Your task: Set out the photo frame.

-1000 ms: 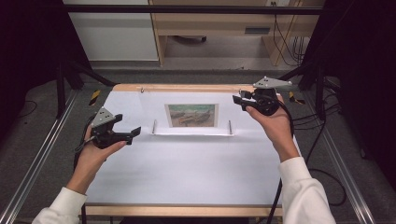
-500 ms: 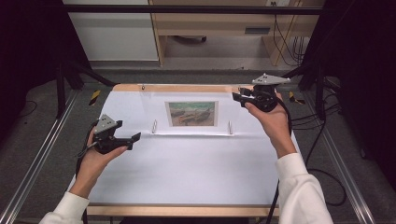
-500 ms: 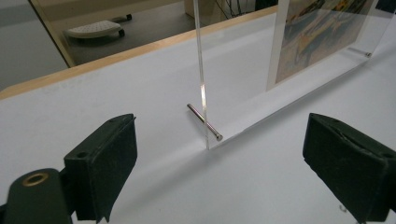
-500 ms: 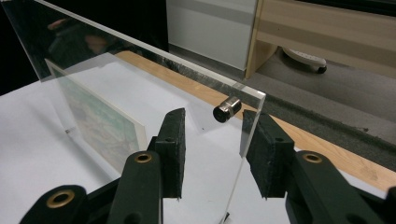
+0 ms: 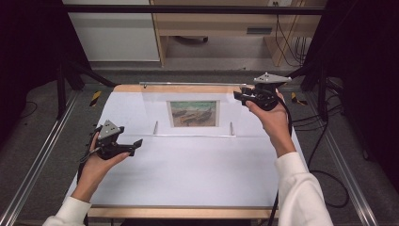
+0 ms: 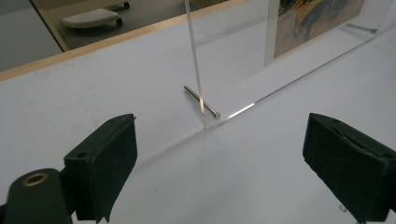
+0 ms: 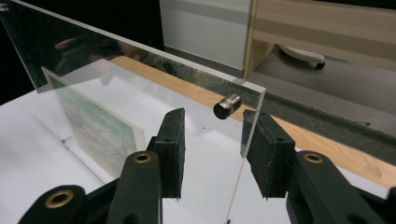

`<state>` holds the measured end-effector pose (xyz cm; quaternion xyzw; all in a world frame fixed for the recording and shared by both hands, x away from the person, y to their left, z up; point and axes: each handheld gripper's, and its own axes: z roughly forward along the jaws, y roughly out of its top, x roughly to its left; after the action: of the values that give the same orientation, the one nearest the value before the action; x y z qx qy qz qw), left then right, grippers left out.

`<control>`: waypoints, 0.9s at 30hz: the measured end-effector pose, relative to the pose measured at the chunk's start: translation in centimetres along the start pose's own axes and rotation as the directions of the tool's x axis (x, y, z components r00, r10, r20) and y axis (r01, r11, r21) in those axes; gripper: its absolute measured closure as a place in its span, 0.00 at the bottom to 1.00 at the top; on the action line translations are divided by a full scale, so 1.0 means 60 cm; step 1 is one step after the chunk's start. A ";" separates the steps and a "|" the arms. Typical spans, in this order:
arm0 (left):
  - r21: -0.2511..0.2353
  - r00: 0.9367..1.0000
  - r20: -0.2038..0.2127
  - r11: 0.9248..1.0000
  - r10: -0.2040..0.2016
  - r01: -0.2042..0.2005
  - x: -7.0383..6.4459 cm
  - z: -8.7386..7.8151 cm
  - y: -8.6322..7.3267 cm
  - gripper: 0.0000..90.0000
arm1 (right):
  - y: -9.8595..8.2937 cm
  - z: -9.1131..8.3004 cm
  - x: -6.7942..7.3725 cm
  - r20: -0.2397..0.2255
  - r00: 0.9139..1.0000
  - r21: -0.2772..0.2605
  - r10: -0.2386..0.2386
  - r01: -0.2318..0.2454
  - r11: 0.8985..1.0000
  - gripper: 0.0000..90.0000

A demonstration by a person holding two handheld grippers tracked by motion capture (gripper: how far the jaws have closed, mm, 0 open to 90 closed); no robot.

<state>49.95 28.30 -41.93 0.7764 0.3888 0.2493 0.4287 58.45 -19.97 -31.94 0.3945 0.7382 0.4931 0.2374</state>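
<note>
A clear acrylic picture frame (image 5: 193, 110) stands at the counter's (image 5: 188, 179) twelve o'clock, the right gripper (image 7: 212, 140) straddling its upper corner, jaws apart, while the left gripper (image 6: 219, 163) waits open; lifting remains.

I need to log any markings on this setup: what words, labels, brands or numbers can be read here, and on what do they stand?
None can be read.
The picture in the clear acrylic frame is a painted scene with no legible lettering.
The left gripper and right gripper bear no visible markings.
</note>
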 end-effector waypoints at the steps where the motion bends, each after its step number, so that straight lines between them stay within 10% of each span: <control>1: 0.002 1.000 0.000 1.000 0.000 0.000 0.000 0.001 -0.001 0.11 | 0.000 0.001 -0.001 0.001 1.000 0.001 0.000 0.000 1.000 0.66; 27: 0.015 1.000 -0.010 1.000 -0.016 0.016 0.010 -0.002 -0.015 0.11 | 0.003 0.016 -0.004 0.021 0.999 0.033 0.028 -0.029 0.999 0.53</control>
<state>49.86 29.12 -42.59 0.7752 0.3991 0.2469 0.4229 59.35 -19.63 -32.16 0.4139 0.7380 0.4800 0.2316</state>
